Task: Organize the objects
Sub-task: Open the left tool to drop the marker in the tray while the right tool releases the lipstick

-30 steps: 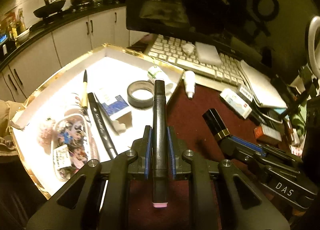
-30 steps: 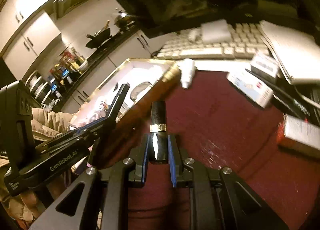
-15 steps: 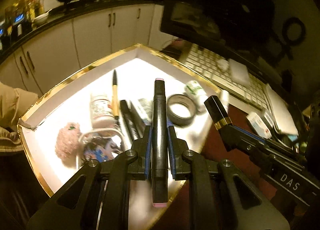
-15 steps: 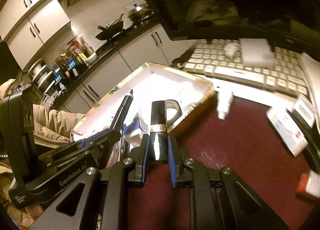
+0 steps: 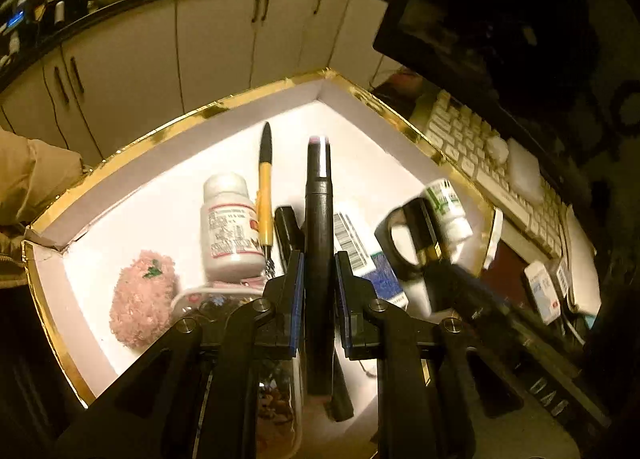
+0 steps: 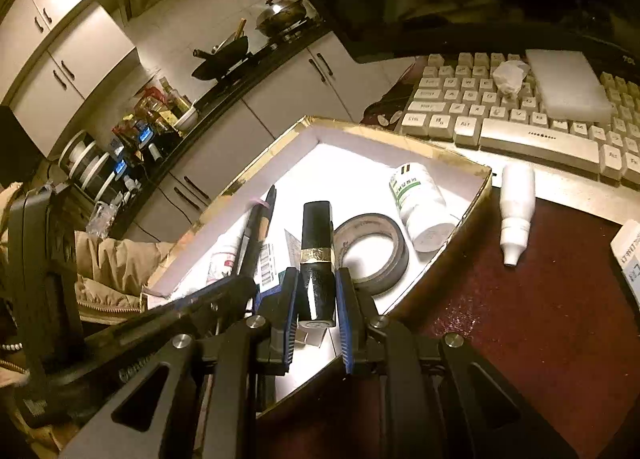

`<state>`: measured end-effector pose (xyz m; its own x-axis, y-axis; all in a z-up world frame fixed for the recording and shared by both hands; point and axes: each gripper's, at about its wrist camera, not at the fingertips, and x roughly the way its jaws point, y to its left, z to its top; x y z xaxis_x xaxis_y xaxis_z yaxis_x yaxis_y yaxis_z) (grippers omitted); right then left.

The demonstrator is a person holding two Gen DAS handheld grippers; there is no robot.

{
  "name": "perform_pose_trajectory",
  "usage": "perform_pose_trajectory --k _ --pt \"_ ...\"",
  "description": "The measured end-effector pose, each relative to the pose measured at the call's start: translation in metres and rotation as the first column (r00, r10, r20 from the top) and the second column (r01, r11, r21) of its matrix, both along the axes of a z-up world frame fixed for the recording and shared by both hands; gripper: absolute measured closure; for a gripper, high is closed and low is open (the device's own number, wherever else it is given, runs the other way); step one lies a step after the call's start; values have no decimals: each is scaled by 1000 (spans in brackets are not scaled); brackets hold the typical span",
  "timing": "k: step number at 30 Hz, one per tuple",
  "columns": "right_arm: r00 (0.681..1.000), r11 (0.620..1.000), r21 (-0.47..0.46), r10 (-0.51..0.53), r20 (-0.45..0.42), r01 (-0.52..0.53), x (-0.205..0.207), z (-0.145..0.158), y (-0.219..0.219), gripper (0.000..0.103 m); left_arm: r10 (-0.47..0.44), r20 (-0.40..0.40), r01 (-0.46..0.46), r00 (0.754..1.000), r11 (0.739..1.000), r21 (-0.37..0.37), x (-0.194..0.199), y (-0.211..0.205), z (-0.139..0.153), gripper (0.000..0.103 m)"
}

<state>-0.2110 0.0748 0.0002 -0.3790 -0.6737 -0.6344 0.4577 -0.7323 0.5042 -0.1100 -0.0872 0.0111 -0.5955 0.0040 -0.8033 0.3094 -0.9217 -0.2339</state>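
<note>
My left gripper is shut on a long black marker with a pink tip, held over the gold-rimmed white box. My right gripper is shut on a black lipstick tube with a gold band, held over the near corner of the same box. In the left wrist view the lipstick and the right gripper's body show at the right. In the right wrist view the left gripper's body and the marker show at the left.
Inside the box lie a white pill bottle, a yellow pen, a pink fluffy ball, a tape roll, a green-labelled bottle and a barcoded carton. A white dropper bottle and a keyboard lie on the red desk.
Both grippers have moved left from over the red desk to over the box, still carrying the marker and the lipstick. The left gripper has rolled somewhat.
</note>
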Motion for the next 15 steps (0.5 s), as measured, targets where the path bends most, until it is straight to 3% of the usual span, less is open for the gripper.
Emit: perform_pose_trajectory --k 10,11,13,15 --pt "999 999 17 37 -9 -37 6 -7 -9 84 22 -7 -22 1000 998 -64 3 2 2 87" --pt "999 999 14 35 -9 -35 6 -7 -9 84 19 -9 -19 1000 997 -70 4 3 3 84" --pt "999 999 24 30 -17 -30 7 -6 -9 84 17 -15 -18 1000 997 -80 6 4 4 67" --pt "999 999 39 23 -31 -22 9 -4 -10 84 28 -29 -31 999 994 -107 12 6 7 66"
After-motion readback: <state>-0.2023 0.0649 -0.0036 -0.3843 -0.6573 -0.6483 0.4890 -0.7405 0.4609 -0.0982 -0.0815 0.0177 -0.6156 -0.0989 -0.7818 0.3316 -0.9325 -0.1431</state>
